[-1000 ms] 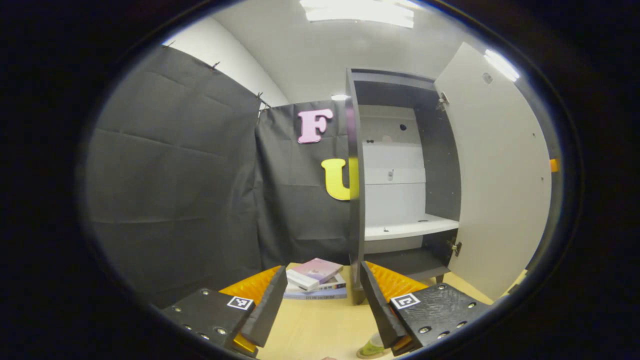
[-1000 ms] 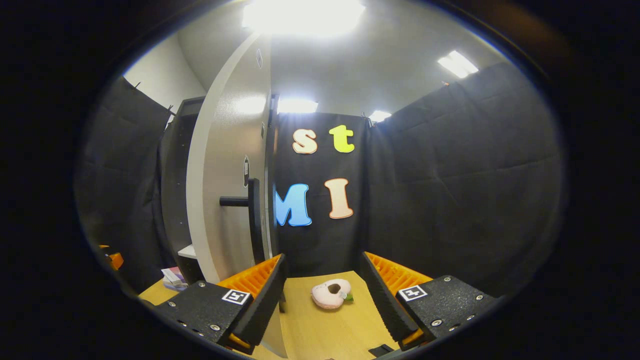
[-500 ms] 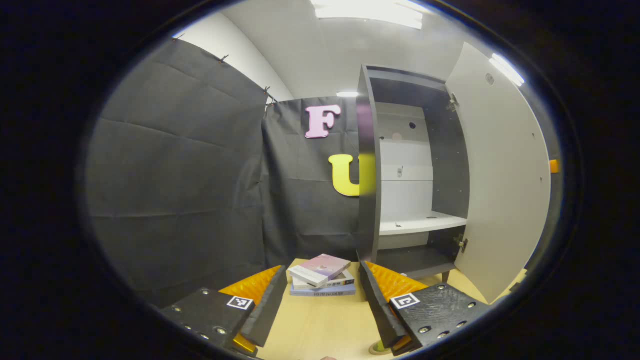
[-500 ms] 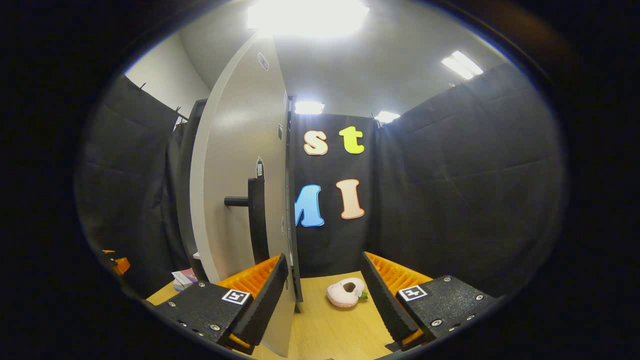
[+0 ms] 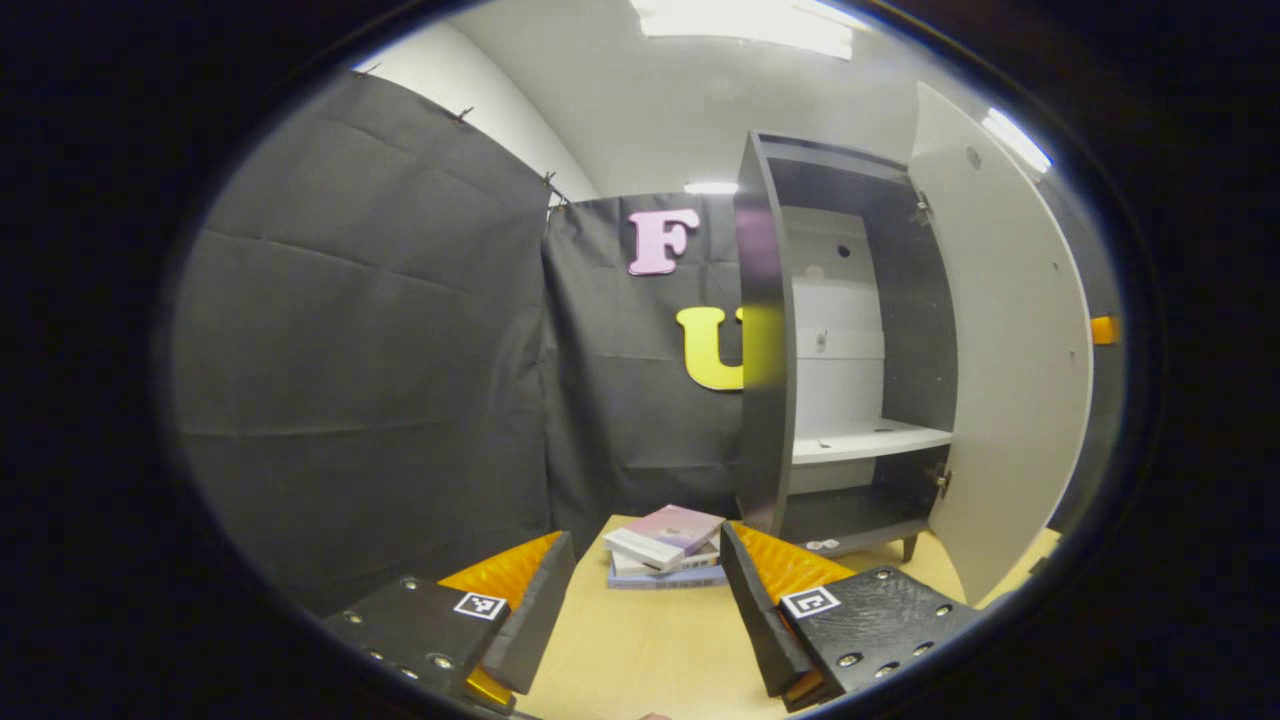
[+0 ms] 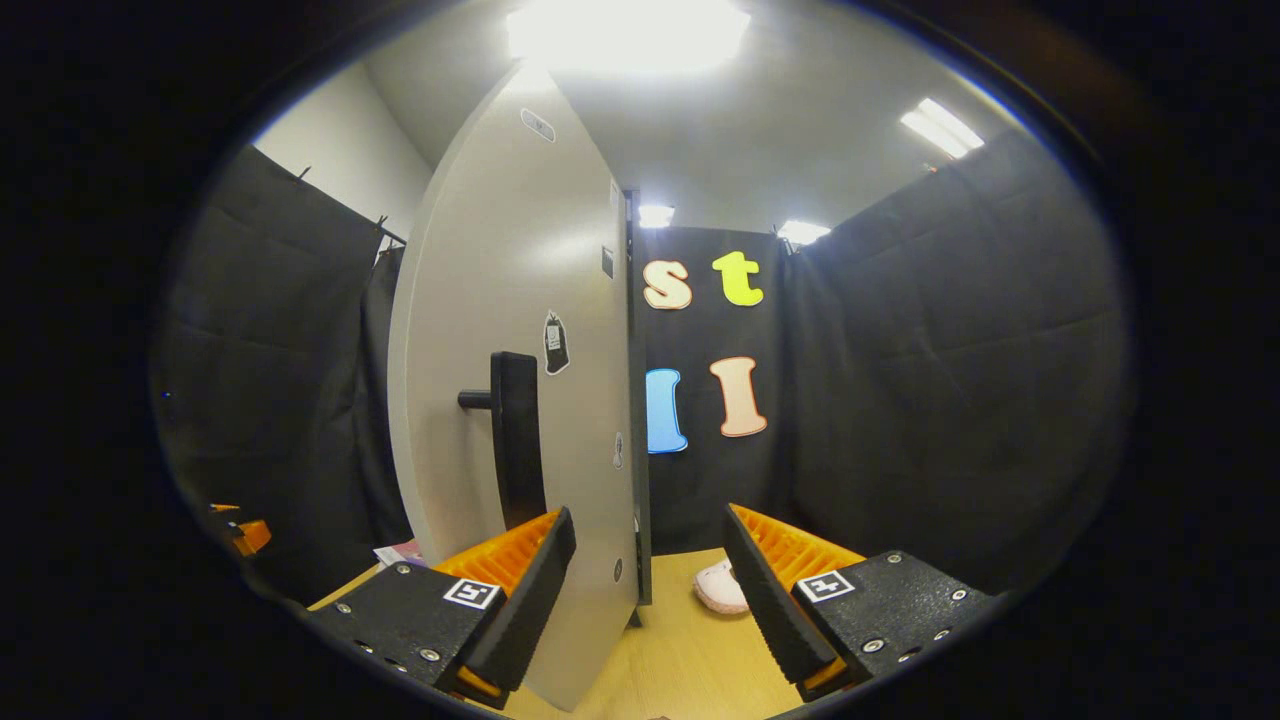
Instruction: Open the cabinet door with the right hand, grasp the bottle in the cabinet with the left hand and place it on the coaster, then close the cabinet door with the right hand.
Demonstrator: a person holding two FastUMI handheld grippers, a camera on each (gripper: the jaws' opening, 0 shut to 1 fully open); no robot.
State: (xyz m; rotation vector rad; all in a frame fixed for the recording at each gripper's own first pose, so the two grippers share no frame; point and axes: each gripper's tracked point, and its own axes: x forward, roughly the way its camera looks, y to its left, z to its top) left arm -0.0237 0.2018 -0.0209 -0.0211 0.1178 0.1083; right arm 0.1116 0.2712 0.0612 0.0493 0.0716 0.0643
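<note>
The tall dark cabinet (image 5: 765, 350) stands open in the left gripper view, and its white shelf (image 5: 870, 440) is bare. Its pale door (image 5: 1010, 380) hangs wide at the right. My left gripper (image 5: 645, 620) is open over the wooden table (image 5: 640, 660), well short of the cabinet, with nothing between its fingers. In the right gripper view the door's outer face (image 6: 500, 280) is close at the left, with its black handle (image 6: 517, 440) just above my left finger. My right gripper (image 6: 650, 600) is open and empty, beside the door's edge.
A stack of books (image 5: 665, 550) lies on the table left of the cabinet's foot. A pink plush toy (image 6: 718, 588) lies on the table beyond the door. Black cloth walls close the booth all round.
The left gripper's view swung left: the cabinet slid right and the small green object at the bottom edge left the picture. In the right gripper view the door came closer and hides more of the wall.
</note>
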